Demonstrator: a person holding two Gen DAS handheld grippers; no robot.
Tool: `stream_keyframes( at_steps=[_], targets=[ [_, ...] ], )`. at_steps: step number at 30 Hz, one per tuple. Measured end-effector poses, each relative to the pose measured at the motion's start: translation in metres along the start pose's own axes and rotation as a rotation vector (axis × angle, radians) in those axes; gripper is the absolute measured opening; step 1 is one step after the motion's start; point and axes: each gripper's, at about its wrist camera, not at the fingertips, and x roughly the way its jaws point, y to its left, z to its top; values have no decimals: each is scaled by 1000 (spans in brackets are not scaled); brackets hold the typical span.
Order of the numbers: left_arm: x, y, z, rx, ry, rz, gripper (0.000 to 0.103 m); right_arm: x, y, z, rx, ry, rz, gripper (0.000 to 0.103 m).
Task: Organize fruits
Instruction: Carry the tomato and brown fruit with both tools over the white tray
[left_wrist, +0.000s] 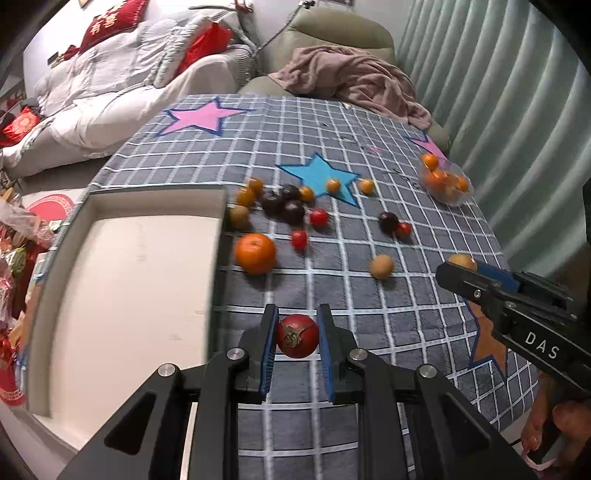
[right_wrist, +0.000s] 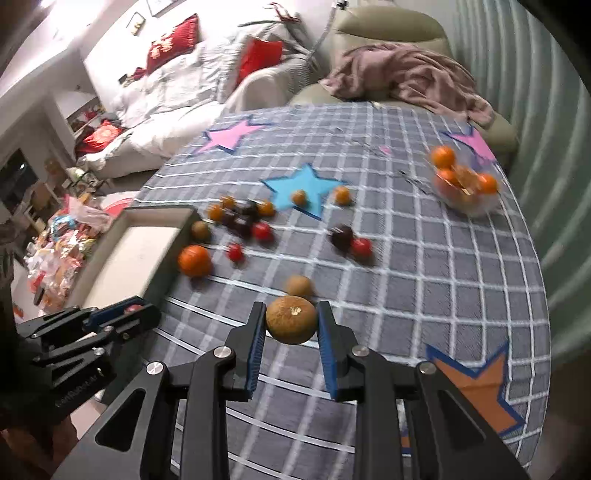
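grey checked cloth with coloured star patches covers the counter (left_wrist: 369, 314). progress, as a judgement: early stage. the white tray (left_wrist: 129, 280) at the counter's left side holds no fruit in either view. the clear bowl (left_wrist: 447, 184) at the far right already contains several small oranges.

left tongs (left_wrist: 297, 334): clenched on a red tomato-like fruit (left_wrist: 297, 336), held near the tray's right wall. right tongs (right_wrist: 291, 323): clenched on a brown round fruit (right_wrist: 291, 320), above the cloth near the counter's middle.

remaining loose on the cloth: one large orange (left_wrist: 255, 253) just beside the tray, a cluster of dark fruits (left_wrist: 284, 205), small red fruits, small orange fruits near the blue star (left_wrist: 321, 173), and one tan fruit (left_wrist: 381, 266).

room: white sofa (left_wrist: 110, 92) with red cushions, a green armchair (left_wrist: 332, 33) carrying a pink blanket, pale curtain at right.
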Motion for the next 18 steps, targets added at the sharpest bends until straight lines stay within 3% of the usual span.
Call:
stream_keyframes(
  at_steps=[11,18],
  targets=[
    [-18,75,9,-69,-19,104,23,17,89,35,-128,22,97,30],
    [-5,125,9,-104,9,181,22,54,140,49,-177,95,161,30]
  ],
)
